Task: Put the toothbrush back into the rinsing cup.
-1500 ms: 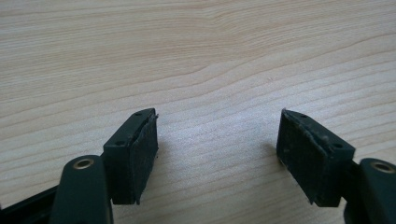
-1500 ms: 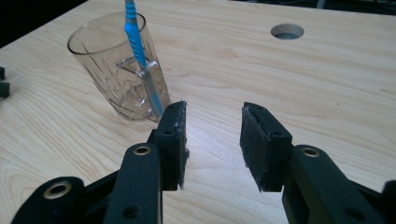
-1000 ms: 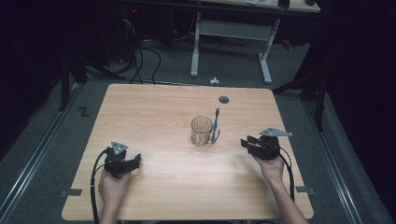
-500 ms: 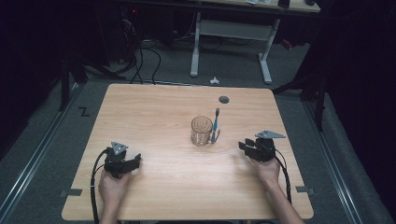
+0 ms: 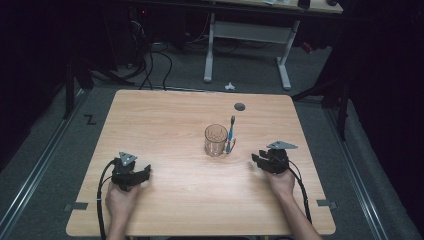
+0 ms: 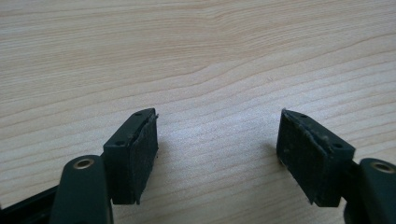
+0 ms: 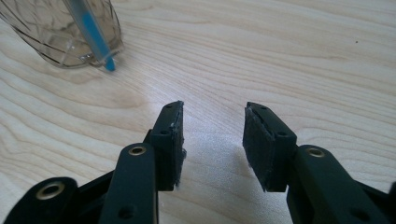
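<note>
Toothbrush (image 5: 230, 134) leans on glass cup (image 5: 215, 140) mid-counter (image 5: 165, 115), so handle sticks up graspable. My right claw (image 5: 256, 159) near it, half-open, empty; left claw (image 5: 145, 172) wide, parked well apart.

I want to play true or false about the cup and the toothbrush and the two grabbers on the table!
1. The glass cup lies on its side. False: it stands upright on the table.
2. The blue toothbrush leans against the outside of the cup. True.
3. The right gripper holds the toothbrush. False: its jaws are open and empty, apart from it.
4. The left gripper is open, with bare wood between its jaws. True.
5. The cup is nearer the left gripper. False: it is nearer the right one.
</note>
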Action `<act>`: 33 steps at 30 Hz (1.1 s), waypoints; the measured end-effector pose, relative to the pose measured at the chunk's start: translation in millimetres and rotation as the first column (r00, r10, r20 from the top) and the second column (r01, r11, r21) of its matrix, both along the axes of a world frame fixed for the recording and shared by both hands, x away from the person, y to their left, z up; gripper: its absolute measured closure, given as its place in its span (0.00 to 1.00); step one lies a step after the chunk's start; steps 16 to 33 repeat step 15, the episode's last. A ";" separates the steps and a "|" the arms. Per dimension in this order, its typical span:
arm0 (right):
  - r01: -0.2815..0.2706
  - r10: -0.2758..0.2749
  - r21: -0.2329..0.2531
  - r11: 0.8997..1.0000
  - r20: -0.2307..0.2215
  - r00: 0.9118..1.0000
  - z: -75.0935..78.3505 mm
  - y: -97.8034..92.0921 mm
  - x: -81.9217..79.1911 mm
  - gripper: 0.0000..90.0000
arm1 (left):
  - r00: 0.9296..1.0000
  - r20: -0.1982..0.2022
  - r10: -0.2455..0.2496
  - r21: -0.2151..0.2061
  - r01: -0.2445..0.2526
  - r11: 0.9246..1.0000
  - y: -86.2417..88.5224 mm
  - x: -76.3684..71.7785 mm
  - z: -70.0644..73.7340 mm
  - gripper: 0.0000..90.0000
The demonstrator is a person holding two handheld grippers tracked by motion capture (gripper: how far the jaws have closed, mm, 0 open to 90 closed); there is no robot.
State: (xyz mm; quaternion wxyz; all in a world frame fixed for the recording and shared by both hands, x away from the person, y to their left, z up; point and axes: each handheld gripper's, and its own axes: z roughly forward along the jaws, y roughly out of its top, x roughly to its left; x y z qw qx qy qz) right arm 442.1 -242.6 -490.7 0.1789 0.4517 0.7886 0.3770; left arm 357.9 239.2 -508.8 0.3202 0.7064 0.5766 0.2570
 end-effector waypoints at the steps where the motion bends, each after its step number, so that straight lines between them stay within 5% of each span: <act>1: 0.001 -0.001 -0.007 1.000 -0.002 1.000 -1.5 0.6 0.7 0.64 | 1.000 0.000 0.000 0.000 0.000 1.000 0.0 0.0 0.0 0.33; 4: 0.007 -0.008 -0.028 1.000 -0.016 1.000 -7.6 3.2 2.6 0.62 | 1.000 0.000 0.000 0.000 0.000 1.000 0.0 0.0 0.0 0.33; 9: 0.009 -0.005 -0.097 0.995 0.035 0.999 -11.4 10.1 -0.2 0.58 | 1.000 0.000 0.000 0.000 0.000 1.000 0.0 0.0 0.0 0.33; 33: 0.017 -0.016 -0.085 0.996 0.022 1.000 -11.5 8.8 1.1 0.54 | 1.000 0.000 0.000 -0.001 0.000 1.000 0.1 0.0 0.0 0.33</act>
